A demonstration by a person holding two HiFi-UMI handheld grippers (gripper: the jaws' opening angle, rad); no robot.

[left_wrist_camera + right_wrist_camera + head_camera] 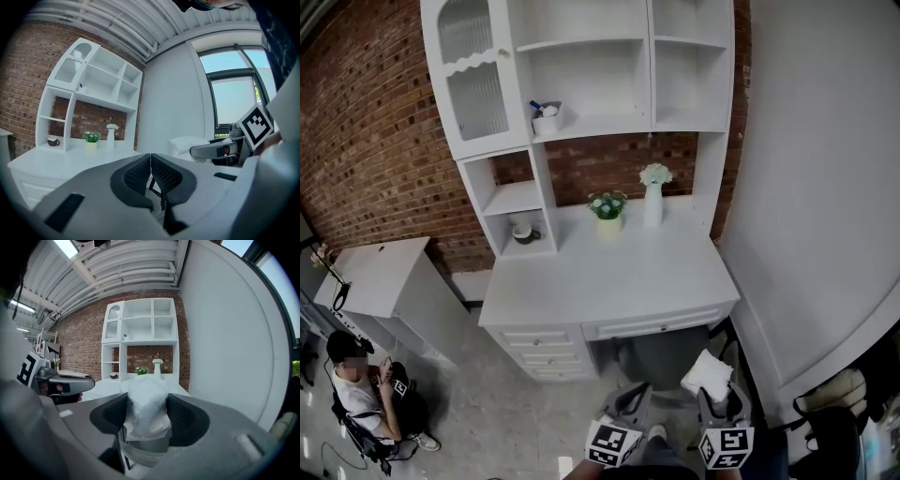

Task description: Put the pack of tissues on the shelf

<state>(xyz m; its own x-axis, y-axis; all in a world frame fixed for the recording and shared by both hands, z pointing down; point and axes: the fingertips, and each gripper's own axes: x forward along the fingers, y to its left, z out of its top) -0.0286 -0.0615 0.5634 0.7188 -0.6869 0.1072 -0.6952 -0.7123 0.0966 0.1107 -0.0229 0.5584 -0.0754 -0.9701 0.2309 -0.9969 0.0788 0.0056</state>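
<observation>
A white pack of tissues [146,405] sits clamped between the pads of my right gripper [147,414]; in the head view the pack of tissues [707,374] shows at the bottom right, above the right gripper [714,398]. My left gripper [150,174] has its pads touching with nothing between them, and it shows low in the head view as the left gripper [630,405]. The white shelf unit [581,84] stands on a white desk [609,281] ahead against a brick wall, well apart from both grippers.
On the desk stand a small potted plant [607,206] and a white vase with flowers [653,197]. A cup [546,118] sits on a middle shelf, a bowl [523,232] in a low cubby. A person [366,394] sits on the floor left. A white wall [825,187] runs along the right.
</observation>
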